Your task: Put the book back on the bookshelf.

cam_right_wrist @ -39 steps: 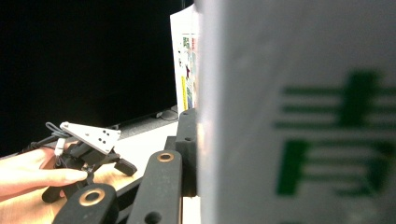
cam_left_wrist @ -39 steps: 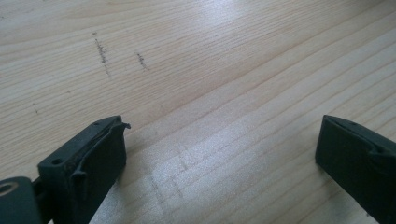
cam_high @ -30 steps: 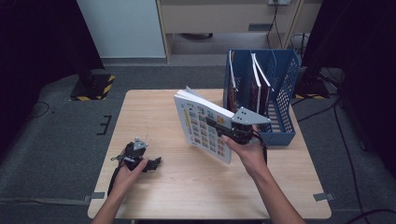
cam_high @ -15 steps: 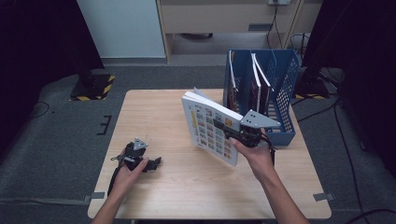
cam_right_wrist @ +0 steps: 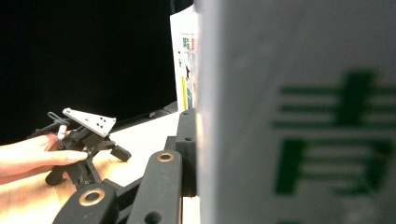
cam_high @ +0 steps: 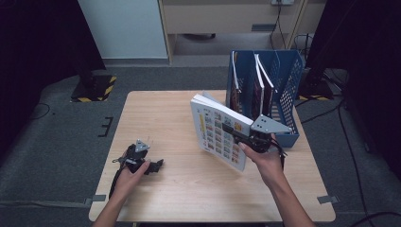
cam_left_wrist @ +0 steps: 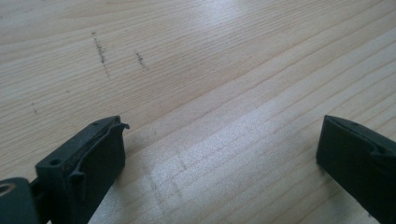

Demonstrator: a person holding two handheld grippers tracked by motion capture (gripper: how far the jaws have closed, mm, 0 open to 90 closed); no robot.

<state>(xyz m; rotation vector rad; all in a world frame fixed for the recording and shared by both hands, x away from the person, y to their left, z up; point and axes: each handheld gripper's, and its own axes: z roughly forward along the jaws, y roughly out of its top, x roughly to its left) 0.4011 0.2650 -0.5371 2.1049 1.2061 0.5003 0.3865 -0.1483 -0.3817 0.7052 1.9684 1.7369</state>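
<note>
A thick white book (cam_high: 218, 133) with a grid of coloured pictures on its cover stands tilted above the table, just left of the blue file rack (cam_high: 288, 101). My right gripper (cam_high: 235, 134) is shut on the book's edge. In the right gripper view one black finger (cam_right_wrist: 187, 149) presses flat against the book (cam_right_wrist: 299, 116), whose cover hides the other finger. My left gripper (cam_high: 153, 165) rests low on the wooden table (cam_high: 189, 189) at the front left. In the left gripper view it (cam_left_wrist: 219, 158) stands open over bare wood (cam_left_wrist: 210, 70).
The file rack at the table's back right corner holds several upright books or folders (cam_high: 257, 87) in its slots. The right gripper view shows the left gripper (cam_right_wrist: 86, 135) and a hand (cam_right_wrist: 32, 156) across the table. Dark floor surrounds the table.
My right gripper has carried the book a little to the right, closer to the blue rack. The left gripper has stayed where it was.
</note>
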